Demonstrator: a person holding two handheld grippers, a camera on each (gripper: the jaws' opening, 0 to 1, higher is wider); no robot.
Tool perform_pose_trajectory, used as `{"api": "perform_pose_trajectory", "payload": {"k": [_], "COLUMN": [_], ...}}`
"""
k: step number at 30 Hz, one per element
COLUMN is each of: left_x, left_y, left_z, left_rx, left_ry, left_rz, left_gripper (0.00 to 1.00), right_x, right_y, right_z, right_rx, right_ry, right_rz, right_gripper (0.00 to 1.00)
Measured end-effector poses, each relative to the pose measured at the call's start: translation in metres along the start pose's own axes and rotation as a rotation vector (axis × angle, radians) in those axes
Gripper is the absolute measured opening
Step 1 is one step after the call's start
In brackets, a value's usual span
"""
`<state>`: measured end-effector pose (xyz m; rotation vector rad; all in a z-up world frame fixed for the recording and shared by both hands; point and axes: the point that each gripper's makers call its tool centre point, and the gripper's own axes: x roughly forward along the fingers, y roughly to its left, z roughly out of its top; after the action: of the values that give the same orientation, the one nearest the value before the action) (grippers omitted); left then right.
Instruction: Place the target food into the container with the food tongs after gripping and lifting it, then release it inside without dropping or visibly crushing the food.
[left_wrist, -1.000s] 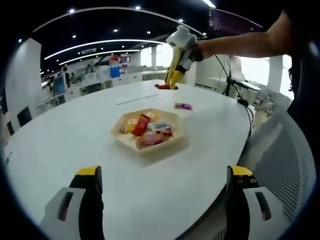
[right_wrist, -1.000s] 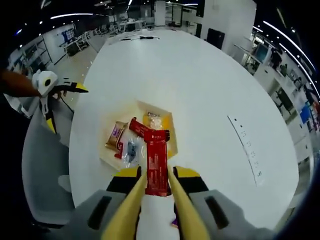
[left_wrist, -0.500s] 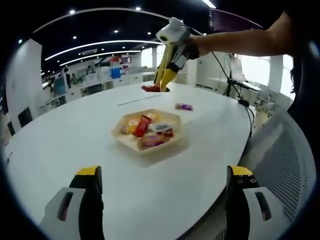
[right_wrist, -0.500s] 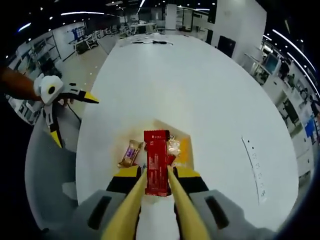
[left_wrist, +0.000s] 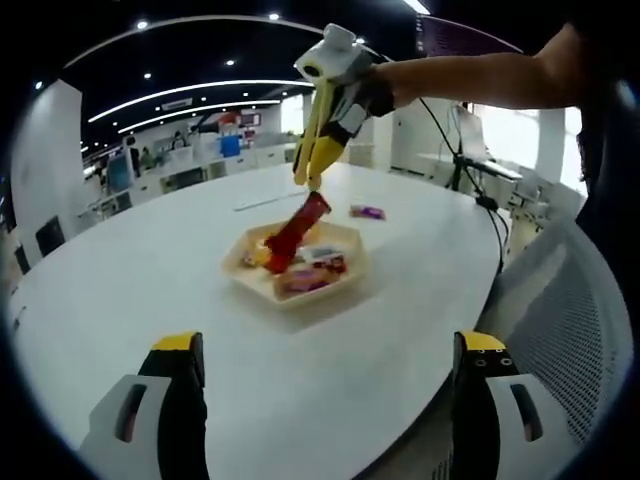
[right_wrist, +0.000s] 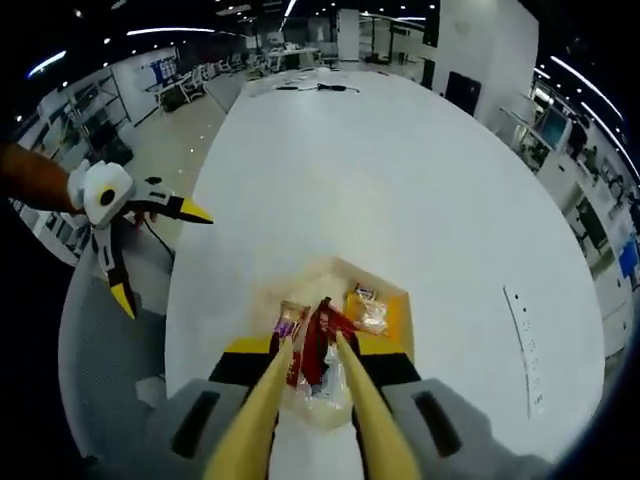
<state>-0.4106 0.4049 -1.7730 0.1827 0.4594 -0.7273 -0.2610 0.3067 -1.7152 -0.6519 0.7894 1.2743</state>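
The red snack packet (left_wrist: 293, 226) slants steeply down from the tips of the yellow food tongs (left_wrist: 313, 150), and its lower end is among the wrapped snacks in the beige hexagonal tray (left_wrist: 238, 268). In the right gripper view the packet (right_wrist: 317, 343) stands end-on between the tongs' arms (right_wrist: 268, 392), right over the tray (right_wrist: 397, 303). I cannot tell whether the tongs still pinch it. My right gripper (left_wrist: 342, 75) is shut on the tongs. My left gripper (left_wrist: 330, 345) is wide open near the table's edge, and it is also seen open (right_wrist: 160, 255) beside the table.
A small purple packet (left_wrist: 366, 212) lies on the white table (left_wrist: 150, 280) beyond the tray. A long white power strip (right_wrist: 525, 350) lies farther out. A grey mesh chair (left_wrist: 560, 300) stands at the table's edge. A person's arm (left_wrist: 480, 80) reaches over the table.
The right gripper carried the tongs and the red packet from beyond the tray to above it. The packet has swung from level to steeply tilted, with its end down in the tray. The left gripper stayed put.
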Motion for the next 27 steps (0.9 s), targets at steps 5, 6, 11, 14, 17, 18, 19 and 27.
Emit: {"api": "perform_pose_trajectory", "payload": {"k": [5, 6, 11, 14, 17, 18, 19, 27], "left_x": [0.0, 0.0, 0.0, 0.0, 0.0, 0.0, 0.0, 0.0], "left_y": [0.001, 0.0, 0.001, 0.001, 0.001, 0.001, 0.001, 0.001], "left_z": [0.001, 0.001, 0.001, 0.001, 0.001, 0.001, 0.001, 0.0], "left_rx": [0.0, 0.0, -0.002, -0.001, 0.0, -0.001, -0.002, 0.004], "left_ry": [-0.002, -0.001, -0.003, -0.004, -0.005, -0.005, -0.007, 0.0], "left_rz": [0.003, 0.003, 0.003, 0.004, 0.003, 0.004, 0.004, 0.005], "left_gripper": [1.0, 1.0, 1.0, 1.0, 1.0, 1.0, 1.0, 1.0], "right_x": [-0.006, -0.008, -0.021, -0.03, -0.039, -0.043, -0.045, -0.064], "right_y": [-0.004, -0.005, -0.016, -0.021, -0.028, -0.032, -0.035, -0.051], "right_z": [-0.002, -0.003, -0.011, -0.019, -0.03, -0.035, -0.039, -0.082], "right_rx": [-0.008, -0.005, 0.007, 0.017, 0.022, 0.032, 0.04, 0.104], "right_ry": [-0.015, -0.015, -0.03, -0.03, -0.025, -0.028, -0.027, -0.016], "right_rz": [-0.02, -0.02, -0.056, -0.071, -0.096, -0.113, -0.115, -0.176], "right_gripper": [0.27, 0.27, 0.27, 0.28, 0.28, 0.28, 0.28, 0.28]}}
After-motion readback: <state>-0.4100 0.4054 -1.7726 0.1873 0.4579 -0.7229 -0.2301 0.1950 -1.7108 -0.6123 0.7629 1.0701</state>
